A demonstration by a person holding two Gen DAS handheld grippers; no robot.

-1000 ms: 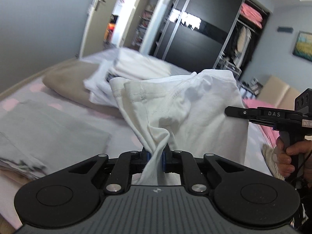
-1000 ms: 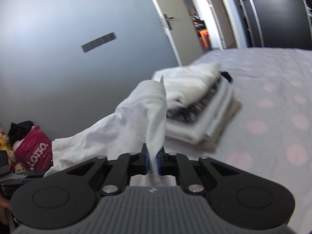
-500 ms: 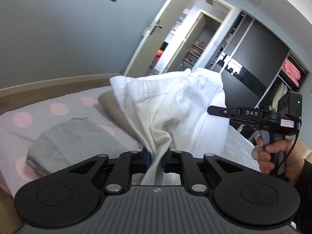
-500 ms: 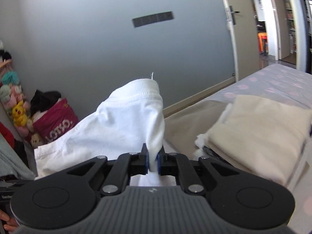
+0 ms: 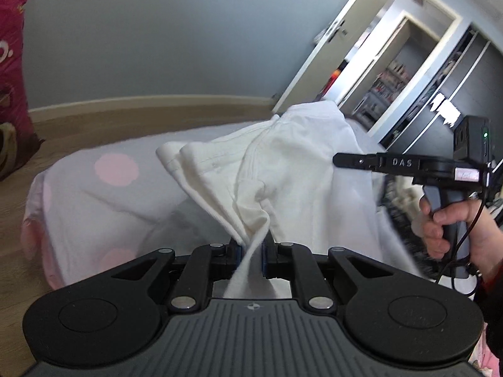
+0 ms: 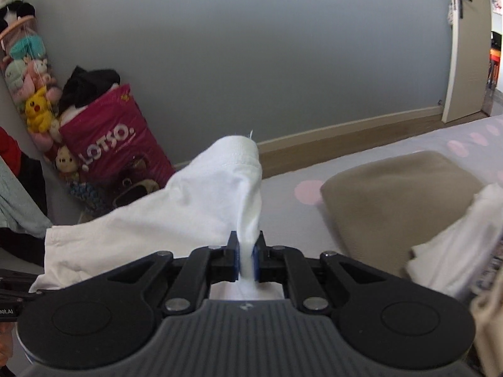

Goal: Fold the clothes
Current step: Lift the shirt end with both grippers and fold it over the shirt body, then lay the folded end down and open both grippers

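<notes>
Left wrist view: the left gripper (image 5: 251,254) has its blue-padded fingers (image 5: 236,253) pinched tight on a bunched edge of the white T-shirt (image 5: 276,169), which rises from the jaws and drapes in folds, held up above the bed (image 5: 94,194) with its pale sheet dotted with pink spots. A hemmed band of the shirt shows at the upper left of the cloth. To the right, the right gripper (image 5: 338,160) reaches in sideways against the far side of the shirt, gripped at its handle by the person's right hand (image 5: 452,229); from here I cannot tell how its fingers stand. A magenta bag (image 5: 12,88) stands on the floor at the far left

Right wrist view: the right gripper (image 6: 246,259) is closed on a narrow gather of the same white T-shirt (image 6: 188,207), the cloth peaking above the jaws and spreading down to the left. On the bed (image 6: 440,144) to the right lies a folded beige garment (image 6: 393,194), with white folded clothes (image 6: 456,251) resting on its near edge. Against the grey wall stand a magenta LOTSO bag (image 6: 116,144) and a hanging net of plush toys (image 6: 28,75)
</notes>
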